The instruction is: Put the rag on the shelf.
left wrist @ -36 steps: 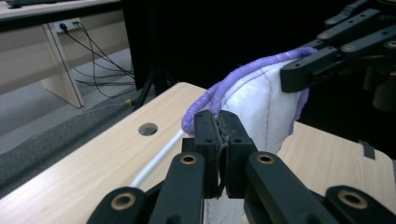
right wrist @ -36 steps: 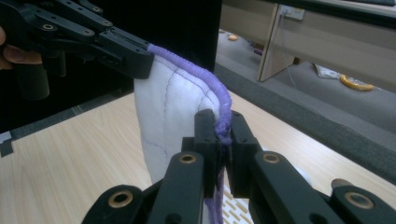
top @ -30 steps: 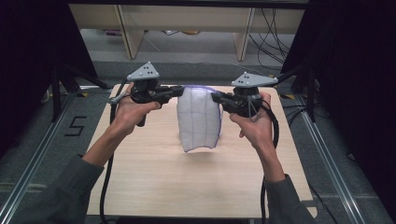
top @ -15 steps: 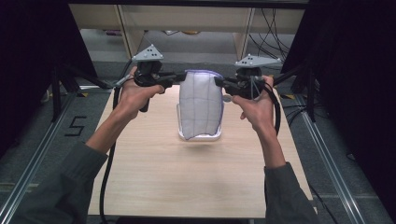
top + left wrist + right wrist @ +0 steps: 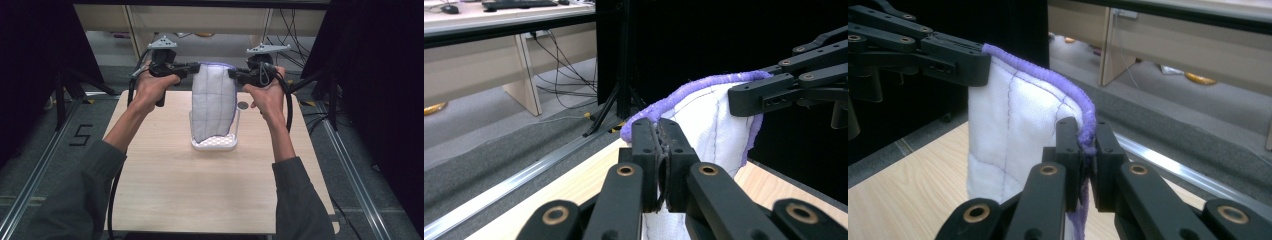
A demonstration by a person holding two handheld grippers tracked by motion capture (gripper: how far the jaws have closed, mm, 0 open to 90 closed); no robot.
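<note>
High view: both claws (left [image 5: 189, 68], right [image 5: 235, 75]) clamp cloth [image 5: 214, 107] hanging into white tray [image 5: 214, 145].

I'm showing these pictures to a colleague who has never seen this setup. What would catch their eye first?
A white quilted cloth with a purple edge, hanging stretched above the wooden table. The left tongs and right tongs each pinch a top corner of it, shut on the purple edge. Beneath its lower end a small white tray sits mid-table.
</note>
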